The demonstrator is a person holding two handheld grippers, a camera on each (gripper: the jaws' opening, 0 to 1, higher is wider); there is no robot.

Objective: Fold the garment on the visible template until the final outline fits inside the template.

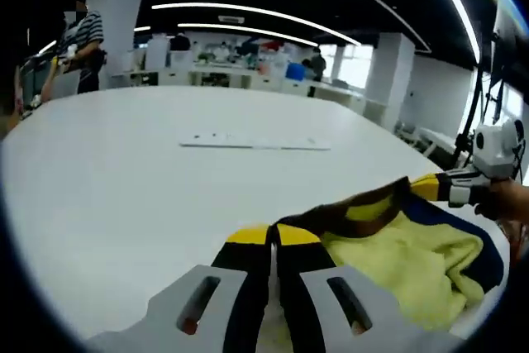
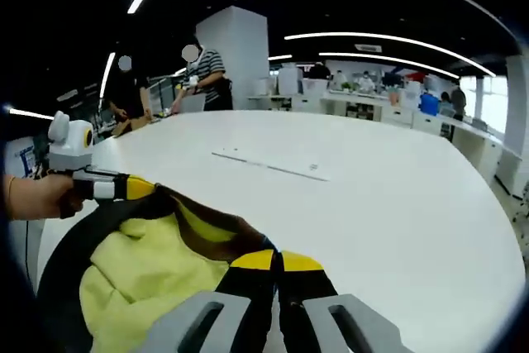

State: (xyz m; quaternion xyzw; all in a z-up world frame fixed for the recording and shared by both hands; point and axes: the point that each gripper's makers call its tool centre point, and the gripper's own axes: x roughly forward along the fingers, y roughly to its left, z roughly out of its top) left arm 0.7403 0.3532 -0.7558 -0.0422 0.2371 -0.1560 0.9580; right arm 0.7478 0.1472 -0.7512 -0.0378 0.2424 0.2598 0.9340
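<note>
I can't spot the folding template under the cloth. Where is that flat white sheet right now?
The flat white sheet lies mid-table beyond the garment, apart from it; in the right gripper view it sits past the right gripper.

The garment [image 1: 413, 262] is showing as soft, fleecy yellow cloth with a matt nap, edged in smoother dark fabric. The worktop [image 1: 124, 188] is looking smooth, white and faintly satin. The left gripper [image 1: 273, 237] is presenting matt grey plastic with glossier yellow-and-black tips.
</note>
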